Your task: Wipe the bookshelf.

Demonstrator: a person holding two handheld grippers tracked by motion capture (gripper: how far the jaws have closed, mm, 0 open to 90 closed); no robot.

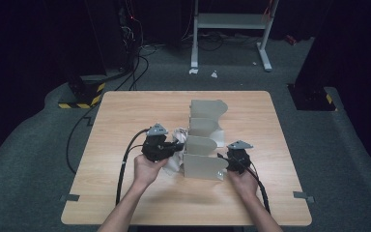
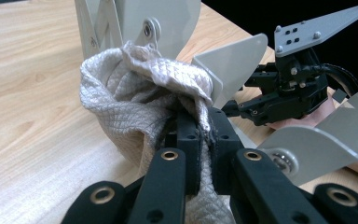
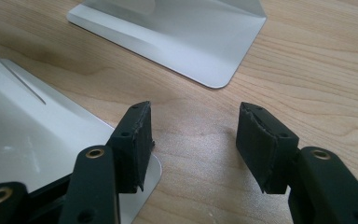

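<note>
A pale quilted cloth (image 2: 135, 98) is bunched up against the left side of a grey metal divider rack (image 1: 204, 166) in the middle of the table. My left gripper (image 2: 204, 133) is shut on a fold of that cloth, and in the high view this gripper (image 1: 178, 145) sits right beside the rack with the cloth (image 1: 174, 164) spilling under it. My right gripper (image 3: 193, 140) is open with nothing between its pads, low over the wood beside the rack's base plates (image 3: 168, 32). From above the right gripper (image 1: 225, 161) stands at the rack's near right corner.
The rack has several upright rounded dividers (image 2: 235, 60) running away from me toward the far edge. The wooden table (image 1: 125, 116) has bare room on the left and right. Cables trail from both grippers toward me. A white stand (image 1: 229, 21) is on the floor beyond the table.
</note>
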